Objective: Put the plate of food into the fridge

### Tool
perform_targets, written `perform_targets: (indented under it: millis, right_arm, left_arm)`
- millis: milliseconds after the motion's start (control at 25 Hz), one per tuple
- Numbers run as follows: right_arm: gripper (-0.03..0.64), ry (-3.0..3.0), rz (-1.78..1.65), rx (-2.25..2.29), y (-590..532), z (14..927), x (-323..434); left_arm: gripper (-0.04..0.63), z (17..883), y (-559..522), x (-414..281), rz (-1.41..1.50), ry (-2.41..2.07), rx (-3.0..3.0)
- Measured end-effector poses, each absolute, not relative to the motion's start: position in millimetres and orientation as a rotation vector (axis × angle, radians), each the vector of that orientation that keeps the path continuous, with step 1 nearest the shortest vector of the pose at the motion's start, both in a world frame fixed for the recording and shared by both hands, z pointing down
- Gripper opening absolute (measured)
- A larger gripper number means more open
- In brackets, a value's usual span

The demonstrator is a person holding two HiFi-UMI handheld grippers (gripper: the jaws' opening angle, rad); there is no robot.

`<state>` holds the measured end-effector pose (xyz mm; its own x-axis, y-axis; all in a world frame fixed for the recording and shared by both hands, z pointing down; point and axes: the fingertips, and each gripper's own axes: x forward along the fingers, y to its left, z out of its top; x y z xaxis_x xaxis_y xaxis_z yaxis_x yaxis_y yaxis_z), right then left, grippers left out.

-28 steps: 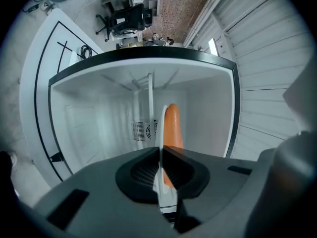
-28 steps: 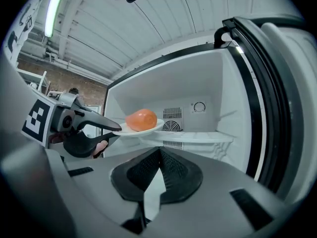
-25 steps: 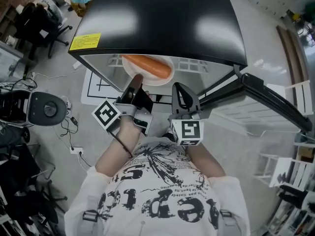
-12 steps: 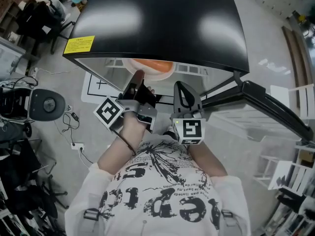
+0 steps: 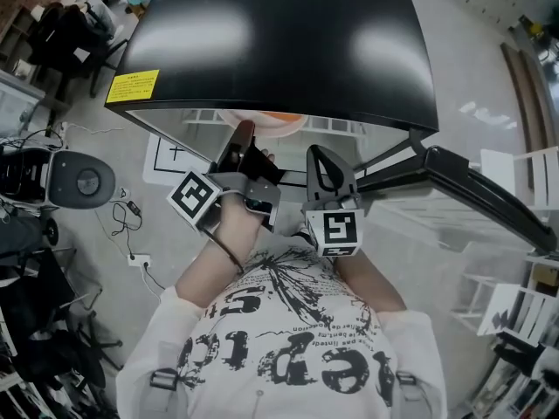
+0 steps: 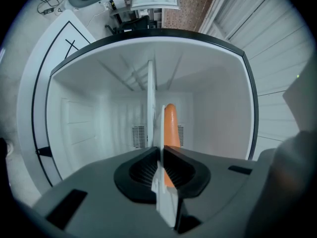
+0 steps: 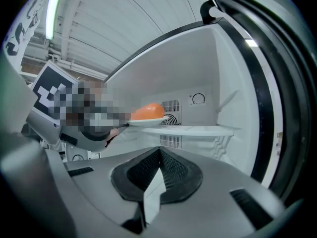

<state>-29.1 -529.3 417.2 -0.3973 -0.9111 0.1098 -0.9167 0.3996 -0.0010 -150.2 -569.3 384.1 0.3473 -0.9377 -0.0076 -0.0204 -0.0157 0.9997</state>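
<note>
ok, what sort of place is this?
Likely a lab or workshop, not a home kitchen: fridge on a grey floor, a line-marked mat at its foot, loose cables and office chairs nearby.

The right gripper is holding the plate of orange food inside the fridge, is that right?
No: the left gripper holds the plate. The left gripper view shows its rim between those jaws, which just opened slightly. The orange food and fridge are right.

Plate [image 7: 144, 122] inside fridge [image 7: 225, 78] (food [image 7: 147, 112] atop).
</note>
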Motion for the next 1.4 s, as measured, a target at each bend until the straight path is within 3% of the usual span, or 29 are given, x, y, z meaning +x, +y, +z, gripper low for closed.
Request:
perform_targets:
  millis: [720,920,1360,1400]
  right_arm:
    - [0.002,-2.535,0.071,1.64,-529,420,-45]
    - [0.002,-2.528,0.051,1.66,-522,414,-47]
    - [0.002,-2.479,0.016,1.806,-514,397,-40]
    - [0.002,-2.48,0.009,1.816,-514,394,-41]
  left_arm:
    - [0.053,377,-570,-148,-0.994,-0.852,1.452]
    - [0.193,363,-564,-149,-1.041,-0.819,1.521]
    - [0.188,367,-534,-178,-0.908,-0.89,1.732]
    - [0.145,368,-533,-181,-0.89,-0.901,1.744]
